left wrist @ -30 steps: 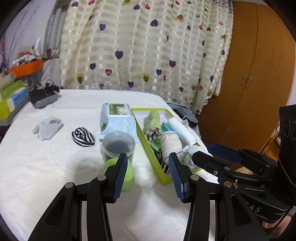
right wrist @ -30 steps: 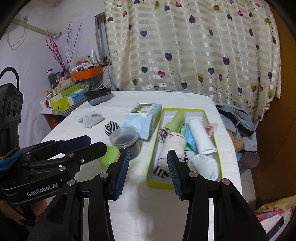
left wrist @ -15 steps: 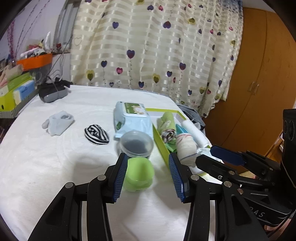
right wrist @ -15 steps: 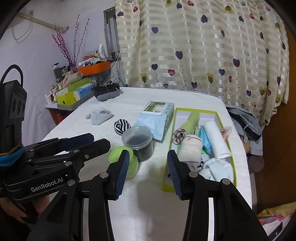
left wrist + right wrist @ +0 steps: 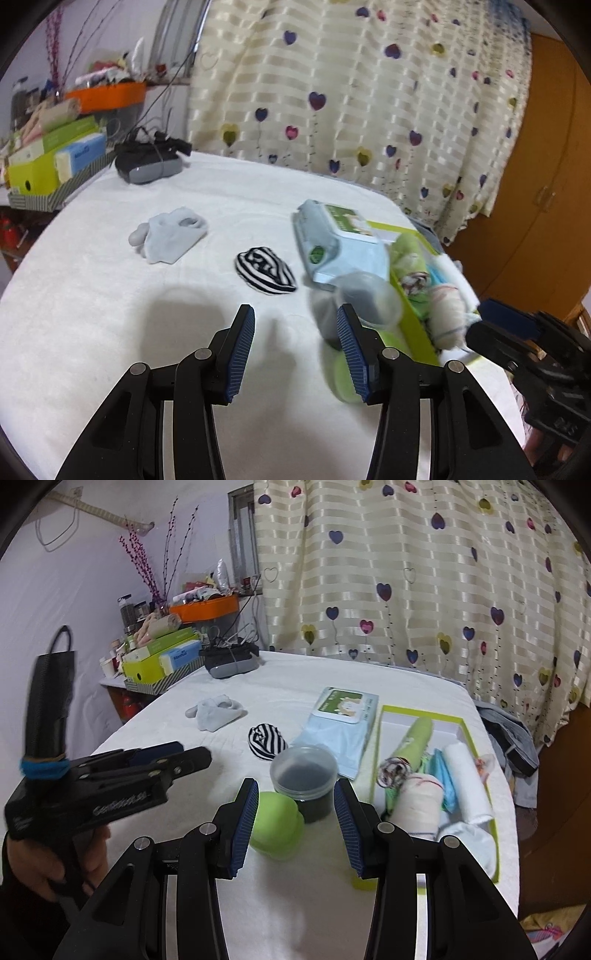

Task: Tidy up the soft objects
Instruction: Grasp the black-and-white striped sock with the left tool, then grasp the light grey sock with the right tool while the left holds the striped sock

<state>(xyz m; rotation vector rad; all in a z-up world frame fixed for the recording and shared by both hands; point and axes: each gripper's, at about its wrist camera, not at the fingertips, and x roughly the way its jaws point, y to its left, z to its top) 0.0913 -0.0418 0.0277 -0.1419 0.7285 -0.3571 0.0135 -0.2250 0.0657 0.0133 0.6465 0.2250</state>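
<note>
Fingers: both grippers have their blue pads apart and hold nothing.
Left gripper (image 5: 295, 345): tilts down over the bare white table (image 5: 110, 350).
Right gripper (image 5: 293, 825): tilts down near the green lid (image 5: 277, 825) and dark tub (image 5: 304, 775).
Soft things: striped sock (image 5: 266, 271) and pale sock (image 5: 171, 234) lie apart on the table; rolled ones sit in the green tray (image 5: 463, 720).
Only right view: a hand (image 5: 55, 867) holding the left gripper.
Room: heart curtain (image 5: 424, 572), wipes pack (image 5: 340, 723).

Both wrist views look down over the table (image 5: 110, 332) – sharing its striped sock (image 5: 265, 271) and tray (image 5: 463, 722).
</note>
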